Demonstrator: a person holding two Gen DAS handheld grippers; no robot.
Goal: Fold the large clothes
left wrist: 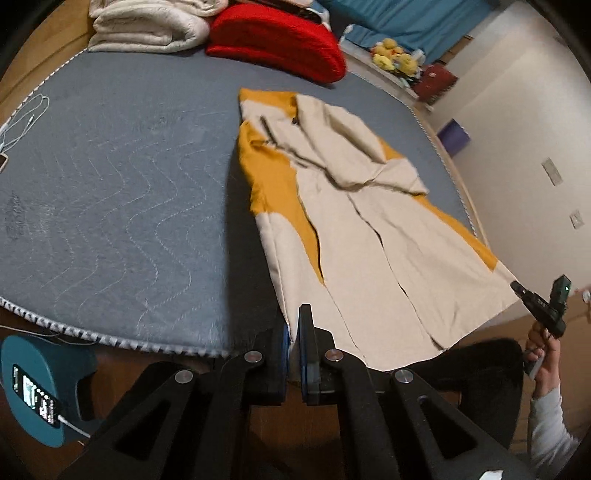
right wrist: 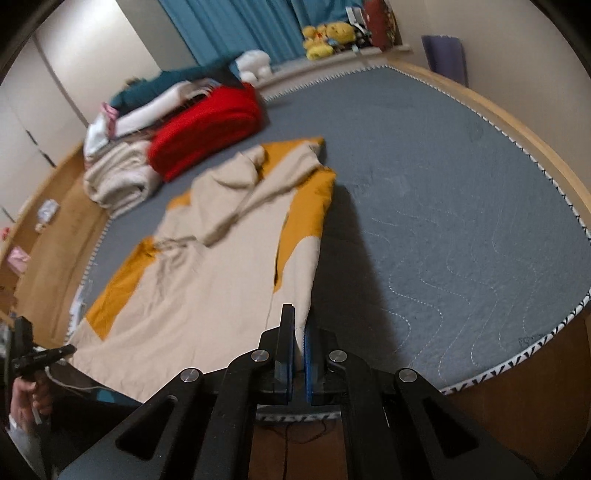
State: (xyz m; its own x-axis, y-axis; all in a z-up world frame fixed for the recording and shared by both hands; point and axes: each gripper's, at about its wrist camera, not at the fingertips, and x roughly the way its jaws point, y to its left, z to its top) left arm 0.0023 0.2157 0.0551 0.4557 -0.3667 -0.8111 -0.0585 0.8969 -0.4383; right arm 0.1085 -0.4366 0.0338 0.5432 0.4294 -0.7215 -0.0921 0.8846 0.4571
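A long beige garment with mustard panels (left wrist: 354, 236) (right wrist: 207, 266) lies lengthwise on the grey-blue quilted mat (left wrist: 122, 206) (right wrist: 461, 206). Its sleeves are folded over the chest and its near hem is raised off the mat. In the left wrist view my left gripper (left wrist: 294, 325) is shut on the hem's left corner. At the far right of that view a hand holds my right gripper (left wrist: 517, 287) at the other hem corner. The right wrist view shows my right gripper (right wrist: 300, 325) shut on its hem corner. My left gripper (right wrist: 68, 350) appears at the lower left there.
A red folded blanket (left wrist: 280, 40) (right wrist: 207, 129) and a cream one (left wrist: 147, 29) (right wrist: 118, 177) sit at the mat's far end, with yellow plush toys (left wrist: 395, 55) on a ledge behind. A teal stool with a phone (left wrist: 40, 391) stands below the mat's near edge. White cables (left wrist: 26, 118) lie at its left rim.
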